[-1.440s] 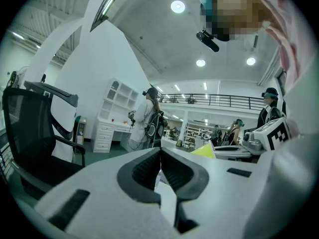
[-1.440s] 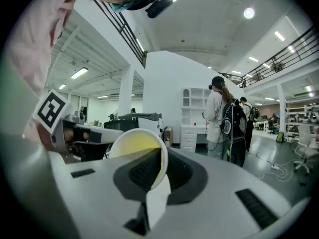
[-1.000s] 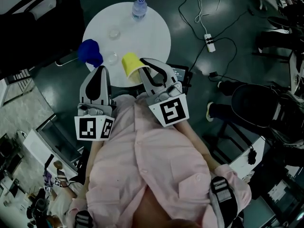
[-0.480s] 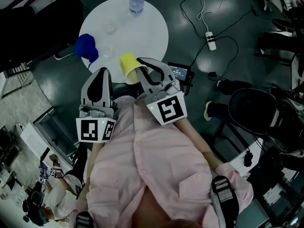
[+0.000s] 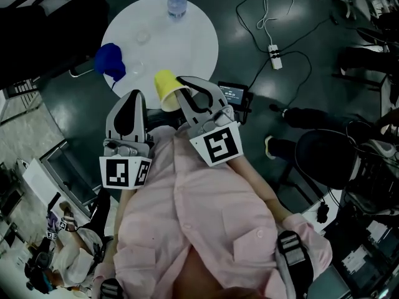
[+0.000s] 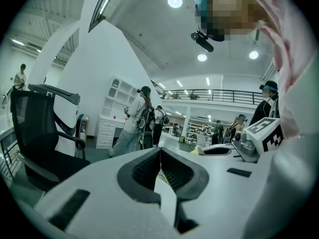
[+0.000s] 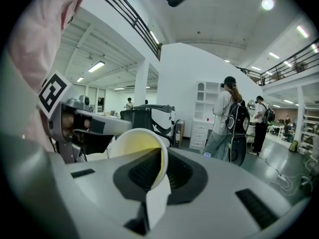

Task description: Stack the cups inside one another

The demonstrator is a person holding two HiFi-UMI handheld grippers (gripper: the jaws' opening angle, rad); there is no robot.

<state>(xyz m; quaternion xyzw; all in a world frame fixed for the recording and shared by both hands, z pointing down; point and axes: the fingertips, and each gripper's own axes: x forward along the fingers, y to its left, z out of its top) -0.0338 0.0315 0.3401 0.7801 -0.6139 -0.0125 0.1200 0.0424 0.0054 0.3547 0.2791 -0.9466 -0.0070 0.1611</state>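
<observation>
The yellow cup (image 5: 165,87) hung just over the near edge of the round white surface (image 5: 190,33). It was tipped on its side, with its long axis running from the right claw (image 5: 182,97) out toward the surface. Its mouth faced back at the claw and its base pointed away. The right gripper view showed that claw pinched on the cup's rim (image 7: 160,169), one pad inside the wall and one outside. The cup's pale yellow inside looked empty.

The blue cup (image 5: 110,61) sat at the left edge of the surface, to the left of the yellow cup and a little farther out. Whether it stood upright or lay over could not be told from the head view. The left claw (image 5: 133,94) hung off the near-left side of the surface with its jaws together on nothing (image 6: 160,152). It was probably the nearer one to the blue cup, though well apart from it.

A capped bottle (image 5: 176,2) stood at the far edge of the surface. Two faint clear shapes on the surface were too dim to name.
</observation>
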